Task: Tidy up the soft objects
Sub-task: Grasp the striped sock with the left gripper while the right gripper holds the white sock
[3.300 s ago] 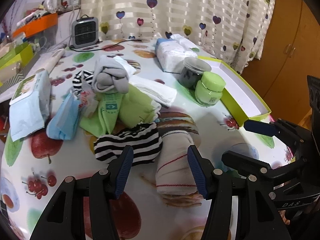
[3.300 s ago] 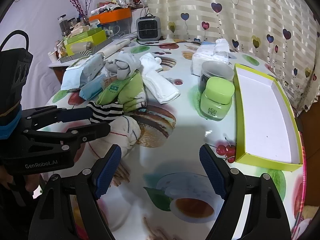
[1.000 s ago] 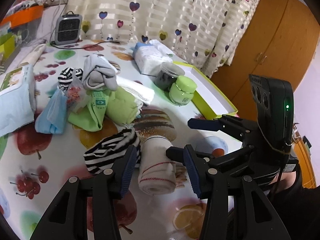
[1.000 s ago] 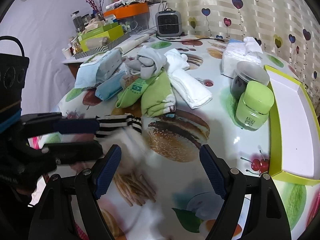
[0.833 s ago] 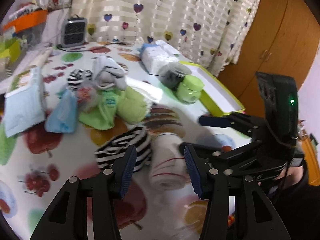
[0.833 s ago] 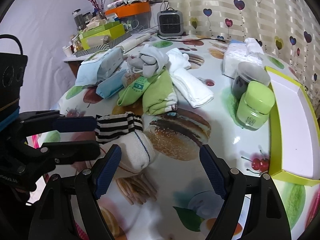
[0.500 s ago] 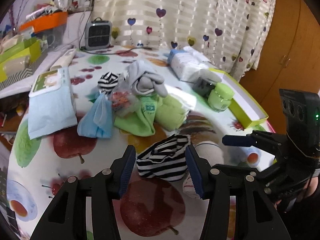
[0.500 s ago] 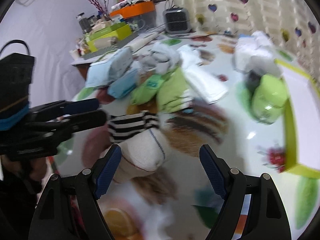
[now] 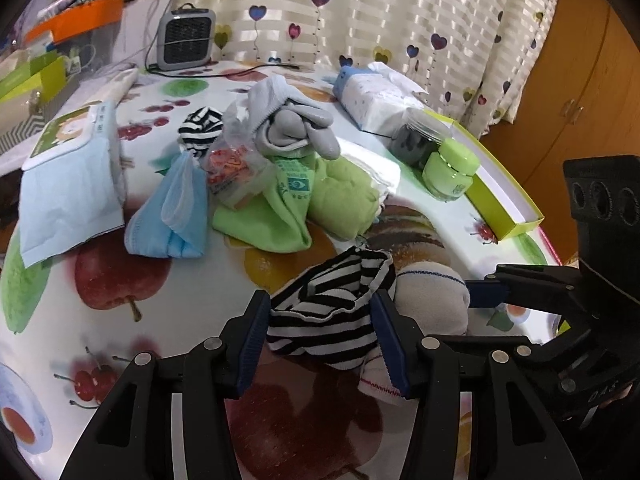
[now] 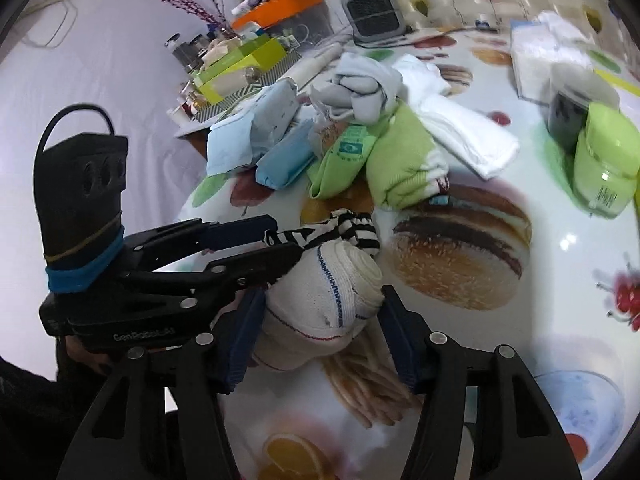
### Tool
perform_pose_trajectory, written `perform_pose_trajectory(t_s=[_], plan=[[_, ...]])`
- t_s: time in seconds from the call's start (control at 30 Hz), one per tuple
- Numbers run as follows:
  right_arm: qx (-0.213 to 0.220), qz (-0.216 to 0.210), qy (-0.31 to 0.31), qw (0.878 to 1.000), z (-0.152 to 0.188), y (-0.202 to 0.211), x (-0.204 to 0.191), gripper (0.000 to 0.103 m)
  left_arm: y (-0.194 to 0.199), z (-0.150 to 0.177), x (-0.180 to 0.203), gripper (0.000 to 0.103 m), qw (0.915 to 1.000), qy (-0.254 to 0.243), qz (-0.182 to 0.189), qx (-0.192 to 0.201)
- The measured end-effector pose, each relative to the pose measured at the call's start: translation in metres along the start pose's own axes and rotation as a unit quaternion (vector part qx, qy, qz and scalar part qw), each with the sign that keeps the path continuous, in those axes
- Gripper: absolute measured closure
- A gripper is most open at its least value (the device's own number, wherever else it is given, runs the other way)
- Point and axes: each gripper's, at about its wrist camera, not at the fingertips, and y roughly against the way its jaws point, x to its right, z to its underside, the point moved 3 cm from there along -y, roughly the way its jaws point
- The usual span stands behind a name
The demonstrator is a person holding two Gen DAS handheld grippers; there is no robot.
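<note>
Left gripper (image 9: 318, 338) pinches the striped sock (image 9: 334, 320) between its pads; right gripper (image 10: 322, 338) clamps the rolled white sock (image 10: 324, 304) just beside it, the two socks touching, low over the table (image 9: 100, 320). Likely pulling the pair apart for sorting. Remaining soft pile (image 9: 304, 184) sits farther back; yellow-green tray (image 9: 496, 200) well off right, probably the destination.

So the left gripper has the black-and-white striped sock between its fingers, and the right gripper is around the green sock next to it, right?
Not quite. The left gripper does have the black-and-white striped sock, but the right gripper is around the rolled white sock with blue and red stitching, as the right wrist view shows. The green sock lies untouched farther back.
</note>
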Motion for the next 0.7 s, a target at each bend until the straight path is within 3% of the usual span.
perform_pose_trajectory(t_s=[0.17, 0.3, 0.37, 0.43, 0.7], plan=[[0.014, 0.026, 0.016, 0.999, 0.002, 0.013, 0.004, 0.048, -0.010, 0.001, 0.015, 0.052, 0.9997, -0.020, 0.006, -0.013], [0.029, 0.049, 0.016, 0.998, 0.003, 0.028, 0.013, 0.051, -0.018, 0.004, 0.028, 0.058, 0.9990, -0.041, -0.002, -0.019], [0.035, 0.057, 0.012, 0.998, 0.004, 0.034, 0.018, 0.052, -0.021, 0.004, 0.034, 0.066, 0.9982, -0.056, -0.015, -0.017], [0.041, 0.062, 0.007, 0.997, 0.005, 0.039, 0.023, 0.052, -0.024, 0.003, 0.038, 0.086, 0.9975, -0.064, -0.025, -0.017], [0.065, 0.072, 0.000, 0.995, 0.005, 0.057, 0.029, 0.052, -0.015, -0.003, 0.048, 0.090, 0.9973, -0.070, -0.023, 0.004]])
